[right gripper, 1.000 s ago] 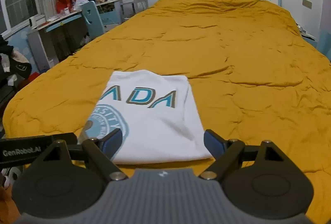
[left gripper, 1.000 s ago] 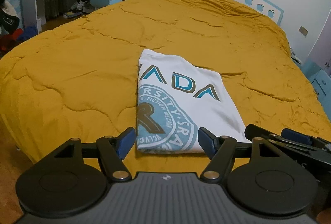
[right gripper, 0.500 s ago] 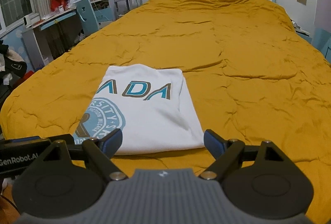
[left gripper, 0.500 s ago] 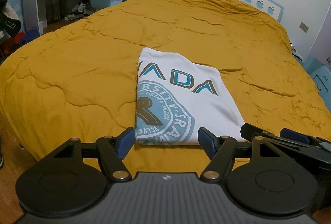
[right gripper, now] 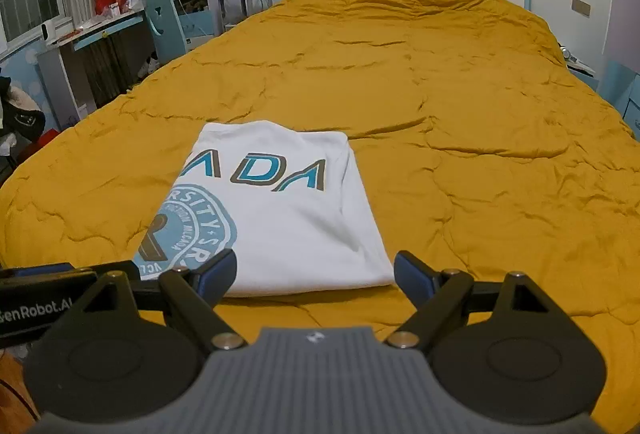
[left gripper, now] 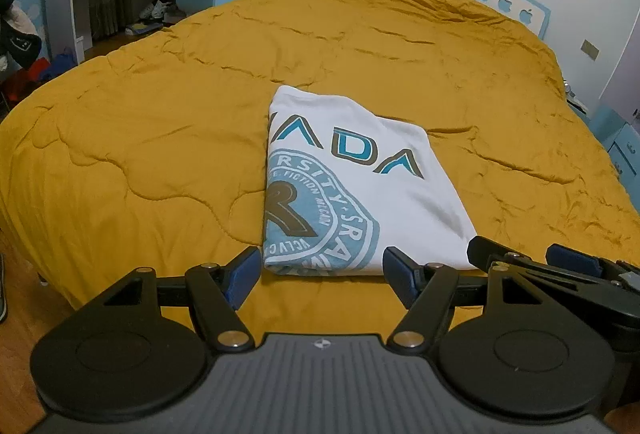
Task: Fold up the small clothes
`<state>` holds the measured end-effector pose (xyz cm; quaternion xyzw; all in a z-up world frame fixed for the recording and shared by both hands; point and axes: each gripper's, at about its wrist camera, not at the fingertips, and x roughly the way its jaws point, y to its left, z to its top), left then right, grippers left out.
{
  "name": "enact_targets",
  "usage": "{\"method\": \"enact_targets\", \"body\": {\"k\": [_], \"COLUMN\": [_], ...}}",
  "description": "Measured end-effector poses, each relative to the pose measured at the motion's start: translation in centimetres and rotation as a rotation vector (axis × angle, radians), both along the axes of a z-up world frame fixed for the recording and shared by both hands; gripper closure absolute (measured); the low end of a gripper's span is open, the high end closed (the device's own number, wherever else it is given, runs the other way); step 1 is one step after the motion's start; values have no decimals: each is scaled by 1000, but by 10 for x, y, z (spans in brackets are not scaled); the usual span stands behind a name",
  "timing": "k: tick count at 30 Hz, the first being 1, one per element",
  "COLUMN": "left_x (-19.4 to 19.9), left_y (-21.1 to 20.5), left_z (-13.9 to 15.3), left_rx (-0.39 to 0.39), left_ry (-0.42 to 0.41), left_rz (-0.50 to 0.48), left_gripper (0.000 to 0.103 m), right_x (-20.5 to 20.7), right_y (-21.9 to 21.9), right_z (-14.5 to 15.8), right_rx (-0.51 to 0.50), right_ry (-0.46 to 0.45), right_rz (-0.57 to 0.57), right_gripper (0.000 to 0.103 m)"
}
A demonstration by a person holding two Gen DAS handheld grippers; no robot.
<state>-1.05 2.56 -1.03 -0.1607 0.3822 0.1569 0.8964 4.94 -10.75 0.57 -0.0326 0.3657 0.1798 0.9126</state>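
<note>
A bedroom: a mustard quilt [right gripper: 460, 93] covers the bed, with a cluttered desk [right gripper: 92, 33] off to the left. The left gripper [left gripper: 322, 276] is spread wide and empty, and the shirt [left gripper: 360, 193] lies folded just ahead, its long axis running away from both tools. The right gripper [right gripper: 316, 274] is spread and empty too, facing the near hem's right corner. Both sit about equally near. The layers underneath and any tucked sleeves are hidden, and the print is cut off at the left fold.
</note>
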Motion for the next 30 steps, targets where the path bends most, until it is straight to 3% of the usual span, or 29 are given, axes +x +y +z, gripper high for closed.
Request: {"method": "enact_targets", "body": {"k": [30], "left_x": [3], "left_y": [-2], "left_z": [0], "left_rx": [11], "left_ry": [11], "left_rz": [-9], "left_gripper": [23], "right_x": [2], "right_y": [1], "right_z": [-3], "right_rx": [-21], "right_ry": [8], "right_rz": [-9], "right_gripper": [21]}}
